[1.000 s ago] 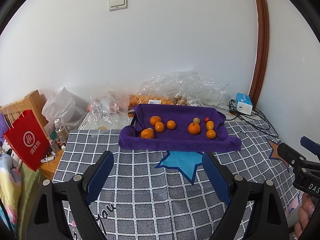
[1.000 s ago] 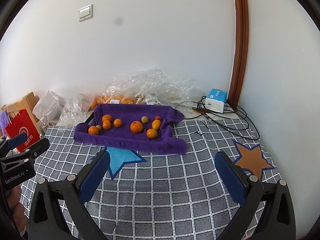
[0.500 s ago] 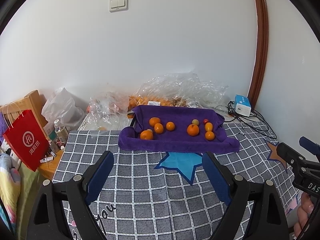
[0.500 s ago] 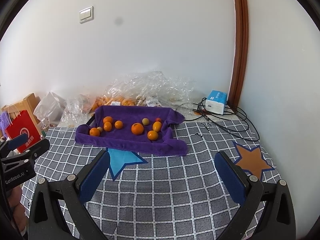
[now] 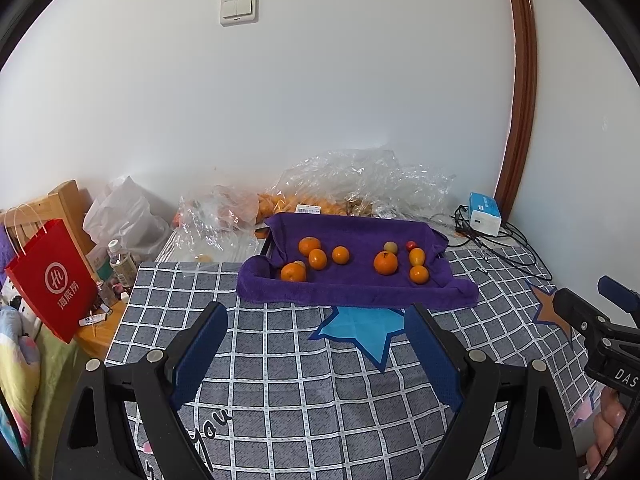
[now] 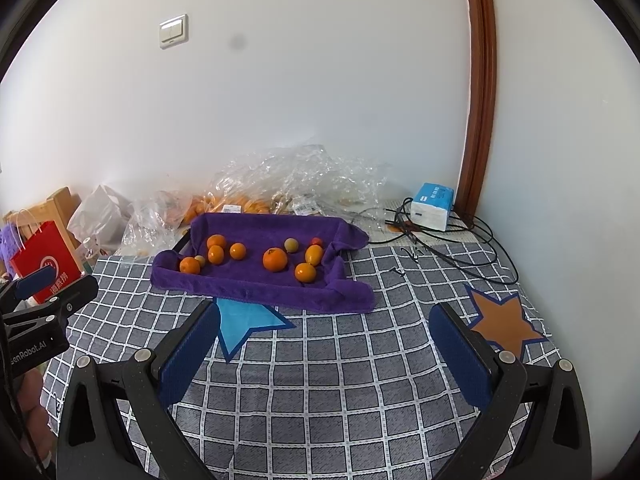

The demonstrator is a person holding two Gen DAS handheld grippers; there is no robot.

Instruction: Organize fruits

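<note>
In the left wrist view, our left gripper (image 5: 316, 344) hangs released and empty over the checked cloth (image 5: 280, 380), the fruits (image 5: 386, 263) lying far off on the purple towel (image 5: 360, 292). In the right wrist view, our right gripper (image 6: 324, 344) is likewise spread and empty; we judge it best to approach the largest orange (image 6: 275, 259) slowly, closing gently so it does not roll.

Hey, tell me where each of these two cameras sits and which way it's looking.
Left wrist view: sits on the left gripper, looking forward and down over the grey checked bedcover at the purple towel-lined tray of fruit; its own open jaws show, plus the right gripper and fingertips at the right edge.
Right wrist view: sits on the right gripper, facing the same tray from further right; open jaws show, left gripper at left edge.
Shared: tray, bedcover, clear plastic bags, red paper bag.
</note>
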